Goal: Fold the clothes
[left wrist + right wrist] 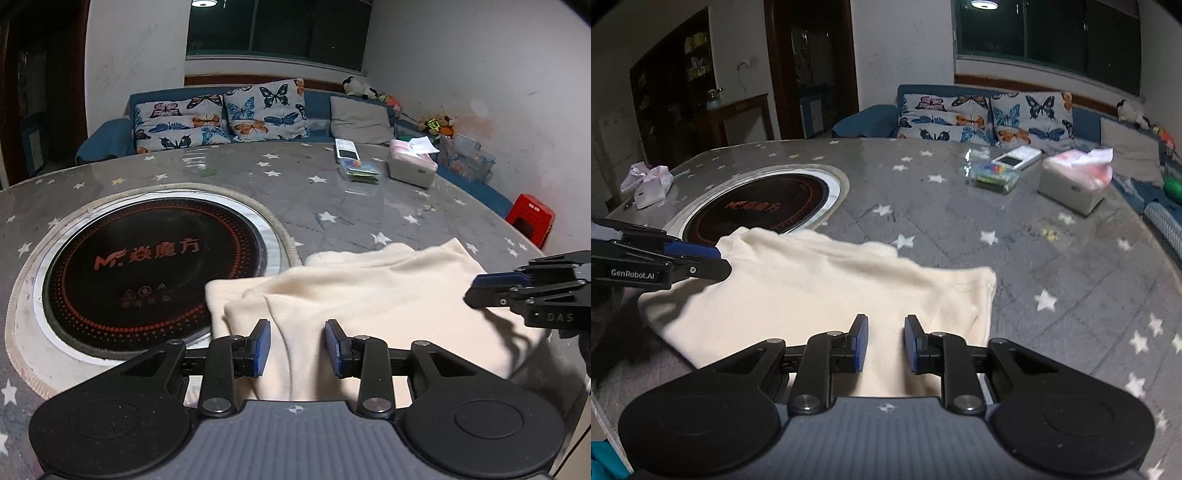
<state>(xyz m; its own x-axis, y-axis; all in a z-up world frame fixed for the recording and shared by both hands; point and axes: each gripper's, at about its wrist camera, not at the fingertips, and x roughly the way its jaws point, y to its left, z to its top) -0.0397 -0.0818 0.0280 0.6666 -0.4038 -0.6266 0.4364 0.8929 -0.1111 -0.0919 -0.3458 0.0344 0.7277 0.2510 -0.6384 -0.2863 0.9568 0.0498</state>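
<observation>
Here, cream soft-knit garment (820,291) lies partly folded on bench (1052,258), just ahead of both tools. Left tool (297,347), right tool (885,341): jaws parted, empty. Stage ambiguous: mid-fold or finished.

White plaster walls (461,66), scuffed and marked, close the room. A dark window with a green frame (277,27) reflects a round ceiling lamp (984,4). Below it runs a blue fabric sofa (107,136) bearing two white cushions printed with coloured butterflies (221,116) and one plain grey cushion (360,120). Soft toys (360,88) sit on the sofa back near the corner. A red plastic stool (532,218) stands by the right wall. A dark wooden doorway (812,70) and dark wooden shelving (676,81) fill the far left side. In front lies a round surface covered in grey cloth with white stars (1052,258).
</observation>
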